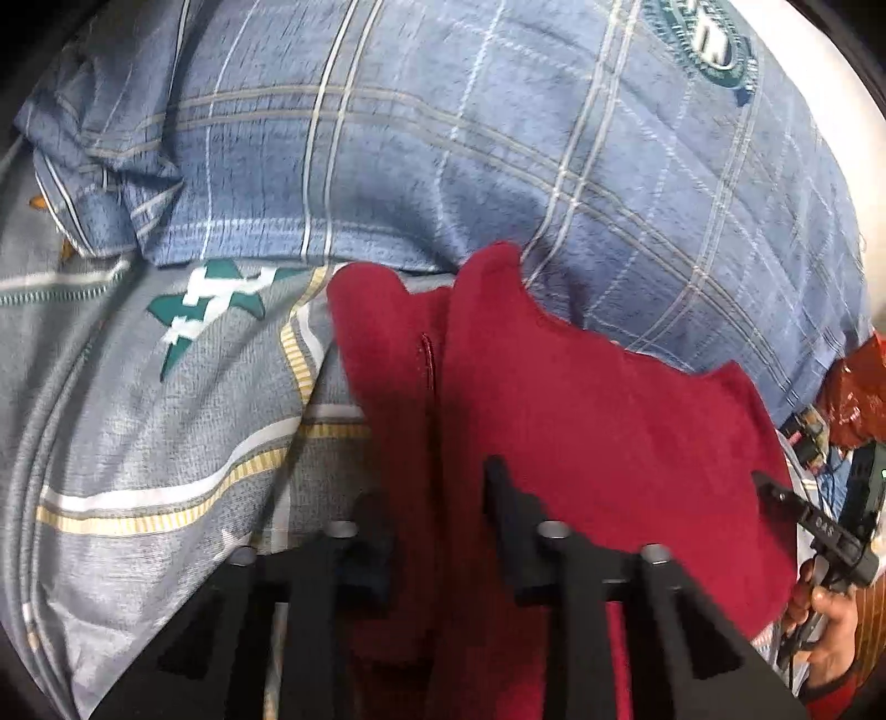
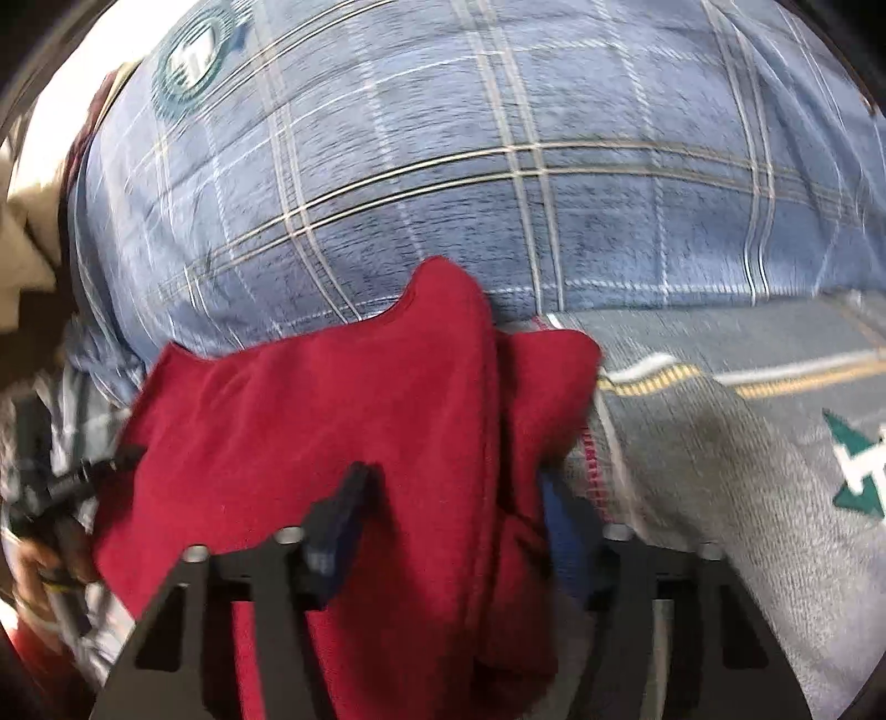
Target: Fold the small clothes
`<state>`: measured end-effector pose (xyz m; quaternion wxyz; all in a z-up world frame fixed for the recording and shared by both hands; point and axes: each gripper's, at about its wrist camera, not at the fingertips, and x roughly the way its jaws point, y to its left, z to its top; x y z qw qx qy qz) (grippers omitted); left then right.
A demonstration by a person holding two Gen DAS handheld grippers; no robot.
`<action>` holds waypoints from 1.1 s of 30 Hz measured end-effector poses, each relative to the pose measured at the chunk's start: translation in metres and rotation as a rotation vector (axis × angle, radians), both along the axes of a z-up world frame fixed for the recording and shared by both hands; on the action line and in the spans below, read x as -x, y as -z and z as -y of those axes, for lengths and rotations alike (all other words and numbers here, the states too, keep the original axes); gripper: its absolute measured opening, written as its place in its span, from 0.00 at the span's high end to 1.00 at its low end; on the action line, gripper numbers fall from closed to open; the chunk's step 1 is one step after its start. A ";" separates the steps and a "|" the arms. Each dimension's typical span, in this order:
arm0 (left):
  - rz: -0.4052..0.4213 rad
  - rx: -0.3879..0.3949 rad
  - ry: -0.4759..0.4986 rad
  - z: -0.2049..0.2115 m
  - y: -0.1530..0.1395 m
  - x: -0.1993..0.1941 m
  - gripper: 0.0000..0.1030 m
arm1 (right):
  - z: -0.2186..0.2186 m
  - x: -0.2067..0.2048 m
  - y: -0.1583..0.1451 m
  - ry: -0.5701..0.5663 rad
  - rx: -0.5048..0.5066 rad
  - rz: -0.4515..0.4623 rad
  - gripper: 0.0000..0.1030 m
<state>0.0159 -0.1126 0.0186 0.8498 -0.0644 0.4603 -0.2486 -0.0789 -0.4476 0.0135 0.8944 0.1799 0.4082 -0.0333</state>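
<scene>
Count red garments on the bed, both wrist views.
1. One red garment, bunched, lying across the blue plaid cover and grey bedsheet, between both grippers' fingers. Others may be hidden underneath.

A bed is seen as the work surface, covered by a grey sheet that is printed with white and yellow stripes and a teal-and-white motif. Behind it a blue plaid quilt is heaped, crossed by pale lines and marked with a round teal emblem. A pale wall is glimpsed beyond the quilt, and an orange-red crinkled item is made out at the bed's edge.
</scene>
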 end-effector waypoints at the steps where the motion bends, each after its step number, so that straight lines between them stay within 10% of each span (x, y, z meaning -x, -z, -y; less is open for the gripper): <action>1: -0.001 0.014 0.002 -0.001 -0.006 0.003 0.82 | 0.001 0.001 -0.003 0.013 -0.015 0.001 0.69; 10: 0.009 0.187 0.018 -0.052 -0.073 0.064 0.83 | -0.014 0.059 -0.082 -0.010 -0.071 0.161 0.86; 16: 0.000 0.144 0.013 -0.079 -0.081 0.096 0.83 | -0.021 0.107 -0.118 -0.022 -0.060 0.200 0.99; 19: -0.049 0.139 -0.042 -0.093 -0.067 0.098 0.83 | -0.019 0.110 -0.098 0.017 -0.052 0.137 0.87; 22: -0.087 0.161 -0.075 -0.105 -0.055 0.095 0.82 | -0.019 0.100 -0.066 0.017 -0.104 0.068 0.25; 27: -0.094 0.154 -0.085 -0.113 -0.045 0.085 0.82 | -0.025 0.050 -0.028 0.000 -0.051 -0.010 0.24; 30: -0.099 0.160 -0.081 -0.115 -0.042 0.080 0.82 | -0.021 0.025 0.001 0.007 -0.101 -0.068 0.37; 33: -0.101 0.192 -0.081 -0.115 -0.048 0.074 0.82 | -0.023 0.019 -0.005 -0.012 -0.181 -0.044 0.80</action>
